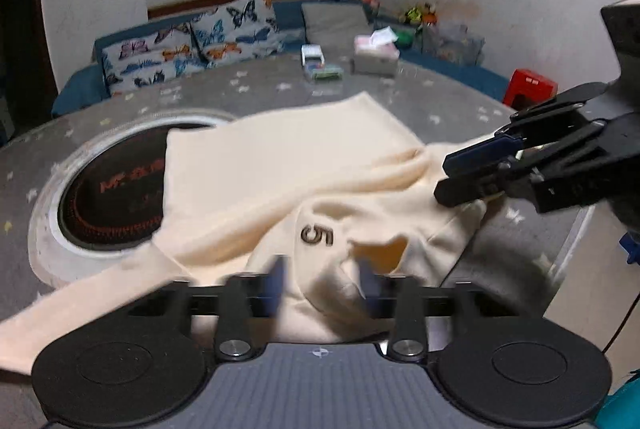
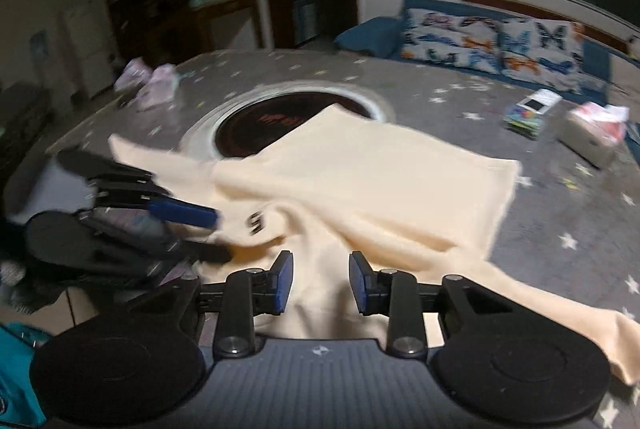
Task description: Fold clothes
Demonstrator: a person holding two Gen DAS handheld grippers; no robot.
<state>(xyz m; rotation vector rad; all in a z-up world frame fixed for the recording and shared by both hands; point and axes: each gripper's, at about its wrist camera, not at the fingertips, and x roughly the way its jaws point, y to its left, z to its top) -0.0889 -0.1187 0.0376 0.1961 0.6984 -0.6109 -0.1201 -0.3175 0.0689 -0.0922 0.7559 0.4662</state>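
Note:
A cream garment (image 1: 280, 165) with a dark "5" (image 1: 318, 235) lies crumpled on the grey star-patterned table (image 1: 240, 89); one sleeve trails to the lower left. My left gripper (image 1: 322, 285) is open at the garment's near edge, with cloth between its blurred blue pads. My right gripper (image 1: 444, 177) reaches in from the right, its fingers on either side of a cloth fold. In the right wrist view the garment (image 2: 380, 173) spreads ahead, and the right gripper (image 2: 322, 281) is open over cloth. The left gripper (image 2: 222, 237) comes in from the left at the collar.
A round black cooktop (image 1: 108, 197) is set into the table, partly under the garment. A tissue box (image 1: 376, 57) and small boxes (image 1: 320, 67) stand at the far side. A red stool (image 1: 530, 89) and a blue sofa with butterfly cushions (image 1: 192, 45) lie beyond.

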